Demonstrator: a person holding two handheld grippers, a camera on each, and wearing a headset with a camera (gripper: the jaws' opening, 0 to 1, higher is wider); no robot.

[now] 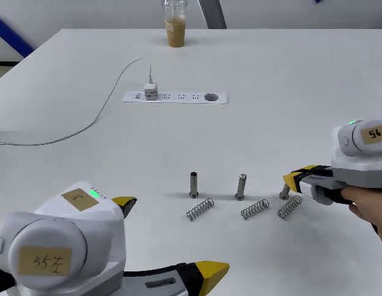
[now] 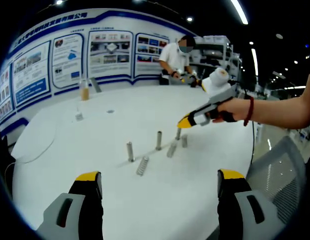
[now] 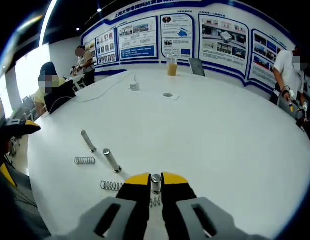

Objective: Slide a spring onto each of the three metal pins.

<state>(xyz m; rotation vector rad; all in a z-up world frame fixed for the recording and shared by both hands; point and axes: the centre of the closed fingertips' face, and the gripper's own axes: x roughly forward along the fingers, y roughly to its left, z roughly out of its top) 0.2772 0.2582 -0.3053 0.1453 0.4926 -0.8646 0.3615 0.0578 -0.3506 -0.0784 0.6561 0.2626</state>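
Note:
Three short metal pins stand in a row on the white table: the left pin (image 1: pixel 193 184), the middle pin (image 1: pixel 241 186) and the right pin (image 1: pixel 284 192). A loose spring lies in front of each: the left spring (image 1: pixel 200 209), the middle spring (image 1: pixel 255 209) and the right spring (image 1: pixel 289 207). My right gripper (image 1: pixel 292 180) is at the right pin. In the right gripper view its yellow-tipped jaws (image 3: pixel 155 179) are shut on that pin's head (image 3: pixel 155 183), with a spring (image 3: pixel 155 201) below. My left gripper (image 1: pixel 168 235) hangs open at the near left, well short of the pins (image 2: pixel 158 140).
A white power strip (image 1: pixel 175 97) with a plugged charger (image 1: pixel 151 92) and a cable running left lies mid-table. A cup with a brown drink (image 1: pixel 175 24) stands at the far edge. People stand beyond the table (image 2: pixel 176 59), and a chair (image 2: pixel 277 165) sits beside it.

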